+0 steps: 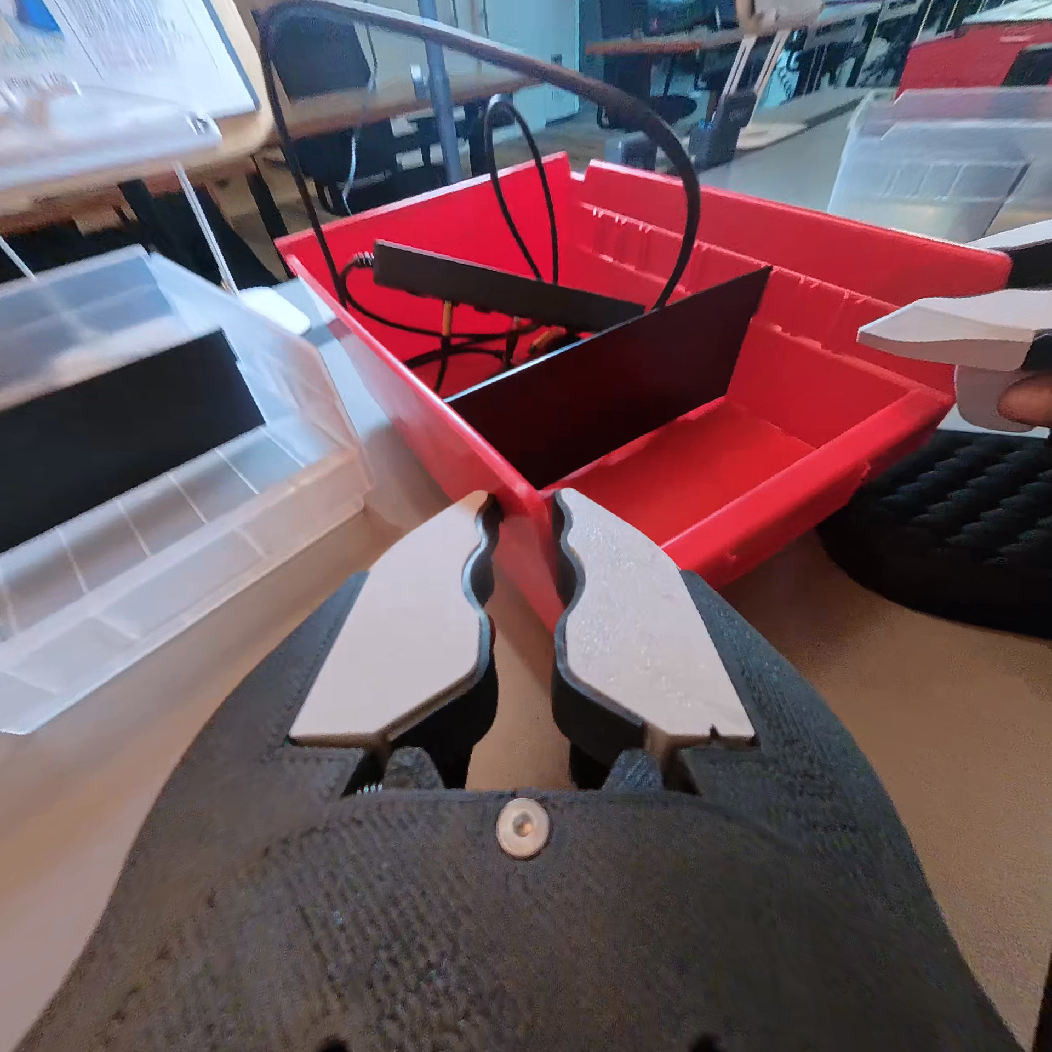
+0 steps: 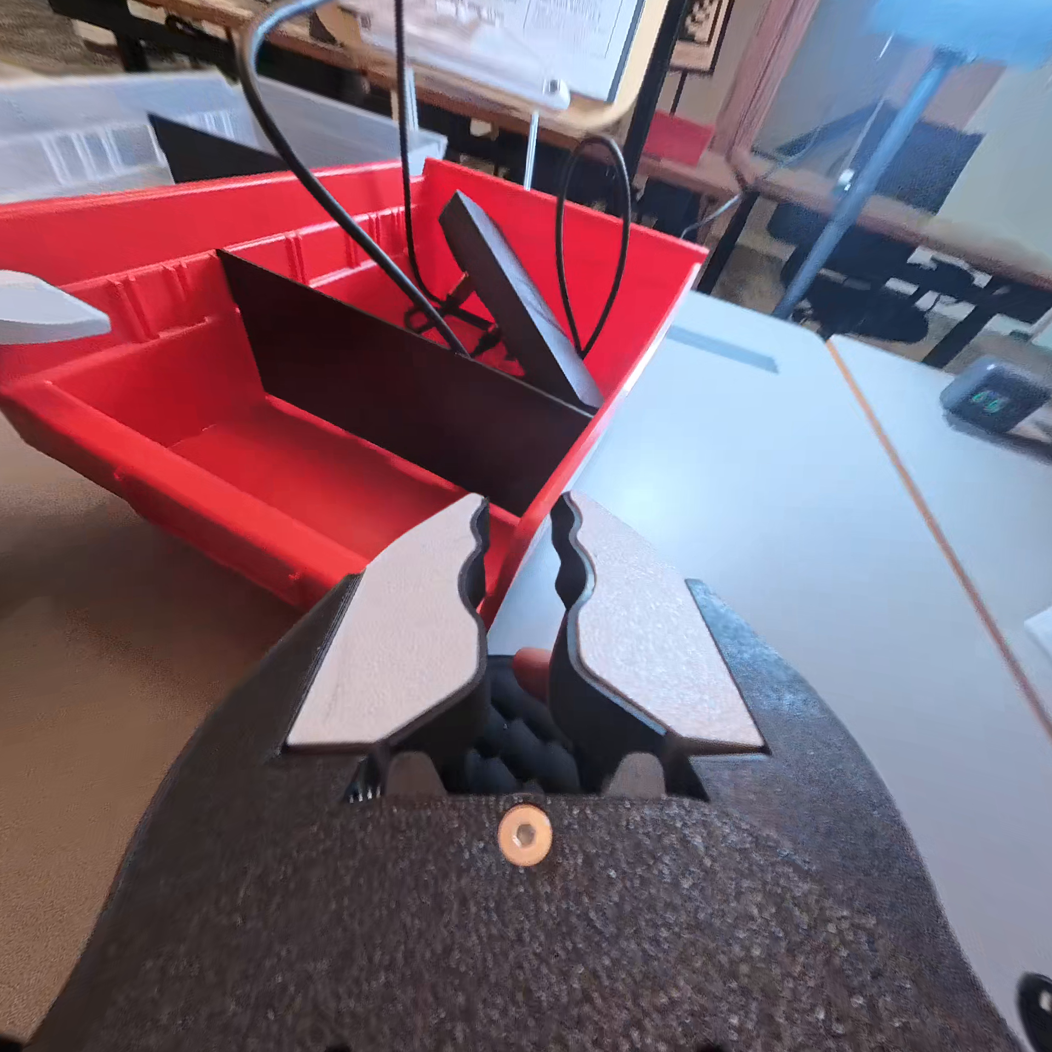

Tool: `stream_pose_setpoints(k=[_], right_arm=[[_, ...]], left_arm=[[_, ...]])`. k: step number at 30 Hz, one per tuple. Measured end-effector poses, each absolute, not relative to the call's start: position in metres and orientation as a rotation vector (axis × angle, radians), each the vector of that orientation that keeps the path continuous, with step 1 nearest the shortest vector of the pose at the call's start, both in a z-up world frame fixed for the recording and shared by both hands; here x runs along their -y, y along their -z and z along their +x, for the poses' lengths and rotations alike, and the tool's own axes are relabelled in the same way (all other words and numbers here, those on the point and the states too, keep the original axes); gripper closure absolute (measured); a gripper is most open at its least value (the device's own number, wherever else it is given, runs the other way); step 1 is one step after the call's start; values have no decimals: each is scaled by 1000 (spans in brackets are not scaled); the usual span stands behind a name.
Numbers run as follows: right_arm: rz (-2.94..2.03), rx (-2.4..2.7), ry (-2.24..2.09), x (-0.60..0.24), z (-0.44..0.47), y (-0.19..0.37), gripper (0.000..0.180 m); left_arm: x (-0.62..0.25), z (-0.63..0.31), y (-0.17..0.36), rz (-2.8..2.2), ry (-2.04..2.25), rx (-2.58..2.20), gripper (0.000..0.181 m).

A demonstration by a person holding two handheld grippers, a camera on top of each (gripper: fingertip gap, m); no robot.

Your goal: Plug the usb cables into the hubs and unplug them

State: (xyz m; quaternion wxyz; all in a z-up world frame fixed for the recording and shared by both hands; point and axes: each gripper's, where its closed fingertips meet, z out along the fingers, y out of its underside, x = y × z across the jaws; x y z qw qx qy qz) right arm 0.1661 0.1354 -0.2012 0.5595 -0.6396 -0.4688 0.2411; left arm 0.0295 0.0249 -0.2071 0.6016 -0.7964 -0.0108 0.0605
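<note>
Left wrist view: the left gripper (image 1: 522, 506) straddles the near wall of a red bin (image 1: 740, 546), one of its fingers (image 1: 410, 626) outside the wall and the other inside; whether they pinch the wall or merely bracket it I cannot tell. Ahead of the fingers, past a black divider (image 1: 615, 387), one long black hub (image 1: 501, 287) lies tilted in the far compartment with black usb cables (image 1: 677, 188) looping up out of it; several orange-tipped plugs sit under the hub, too tangled to count. The near compartment holds nothing visible. Left of the fingers stands one clear plastic bin (image 1: 171, 512); to the right lies a black foam pad (image 1: 956, 529), and above it shows the right gripper's pale tip (image 1: 956, 336). The counter (image 1: 854, 711) is beige; behind it are office desks and chairs.

Right wrist view: the right gripper (image 2: 521, 506) brackets the bin's corner (image 2: 512, 558) the same way, grip uncertain. Ahead and slightly left of the fingers, the hub (image 2: 512, 296) leans against the divider (image 2: 398, 393), cables (image 2: 592, 245) arching above. Right of the fingers runs a grey counter (image 2: 768, 484).
</note>
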Motion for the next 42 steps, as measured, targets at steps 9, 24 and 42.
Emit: stream_pose_setpoints(k=[9, 24, 42], right_arm=[[-1223, 1103, -565, -77, 167, 104, 167], [-750, 1270, -1025, 86, 6, 21, 163], [-899, 1437, -1105, 109, -136, 177, 159]], left_arm=[[33, 20, 111, -1656, -369, -9, 171], [244, -86, 28, -1473, -793, 270, 172], [270, -223, 191, -1582, -669, 569, 174]])
